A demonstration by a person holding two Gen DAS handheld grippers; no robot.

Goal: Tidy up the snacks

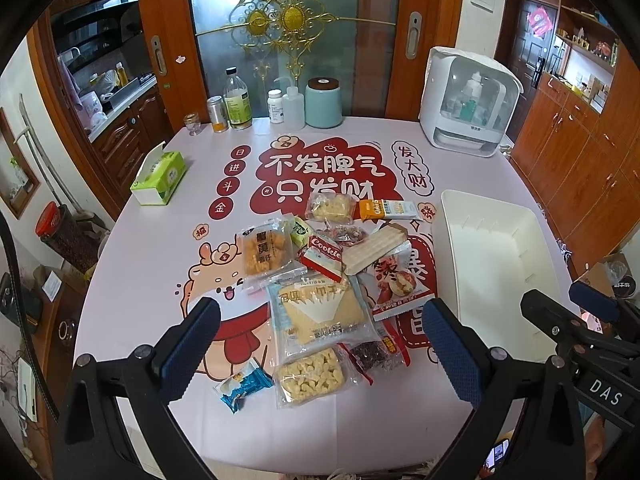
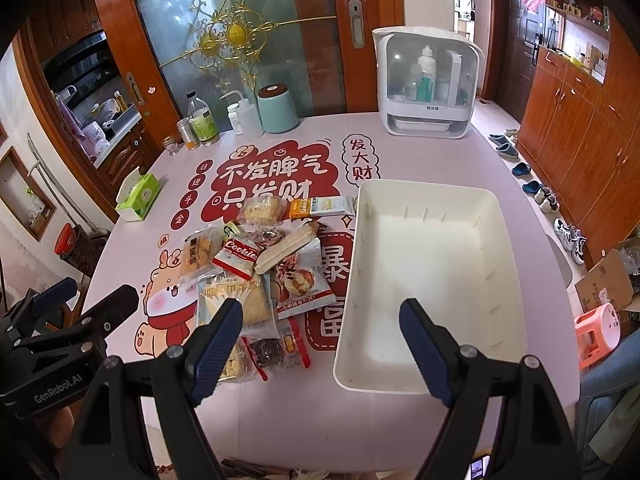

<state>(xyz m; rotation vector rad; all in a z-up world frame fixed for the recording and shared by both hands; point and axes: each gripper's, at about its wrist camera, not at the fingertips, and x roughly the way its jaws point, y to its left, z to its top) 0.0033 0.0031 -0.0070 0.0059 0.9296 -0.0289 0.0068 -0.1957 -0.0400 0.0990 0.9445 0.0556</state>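
On the left, our left hand-held gripper [image 1: 320, 344] hangs over the near end of the snack pile [image 1: 320, 280] with its jaws wide apart and nothing between them. The snacks lie in a loose heap in the middle of the tabletop [image 1: 160, 248], on the cartoon cloth.

Nearest the left edge of the heap sits a small blue packet [image 1: 242, 388] by itself. It looks light and crinkly, so we think it is an easy first pick; we would pinch it across its short middle.

Next comes the puffed-snack bag [image 1: 310, 374], and behind it the big clear flat bag [image 1: 320, 310]. These look soft and slippery, and what is inside may crumble. We would take them by a sealed edge and squeeze gently.

Further back is the red Cookie packet [image 1: 324, 256], then a pale wafer bar [image 1: 374, 246] lying on top of others. The bar looks stiffer, so we could grip it across its narrow width.

On the right stands the white bin [image 2: 496, 216], just beside the heap, with no snacks inside yet. Our right hand-held gripper [image 2: 320, 340] hovers over its near left corner, jaws spread wide and holding nothing.
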